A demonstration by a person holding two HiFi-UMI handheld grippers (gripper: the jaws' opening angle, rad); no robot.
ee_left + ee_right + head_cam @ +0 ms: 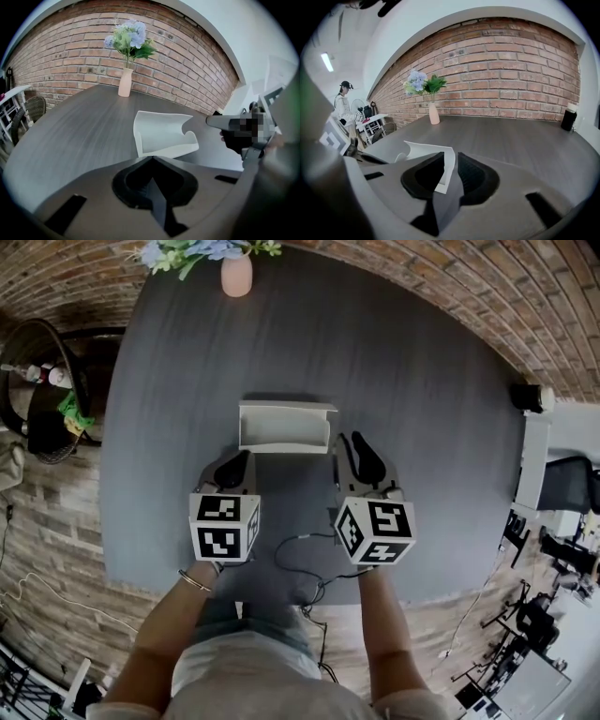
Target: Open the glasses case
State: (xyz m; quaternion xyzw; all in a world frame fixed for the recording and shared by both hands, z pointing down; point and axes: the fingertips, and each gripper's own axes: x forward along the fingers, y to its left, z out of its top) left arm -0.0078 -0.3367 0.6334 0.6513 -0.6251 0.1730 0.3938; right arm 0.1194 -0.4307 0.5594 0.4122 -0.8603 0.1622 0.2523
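Observation:
The white glasses case lies open in the middle of the dark round table, its lid standing up. In the left gripper view the case sits just past my left gripper, whose jaws meet with nothing between them; their tips reach the case's near edge. My right gripper is at the case's right end. In the right gripper view a thin white edge of the case's lid is clamped between the jaws of the right gripper. My left gripper is at the case's near left corner.
A pink vase with flowers stands at the table's far edge. A black speaker is at the right rim. A black cable loops near the front edge. A brick wall rises behind, and a person stands far off at the left.

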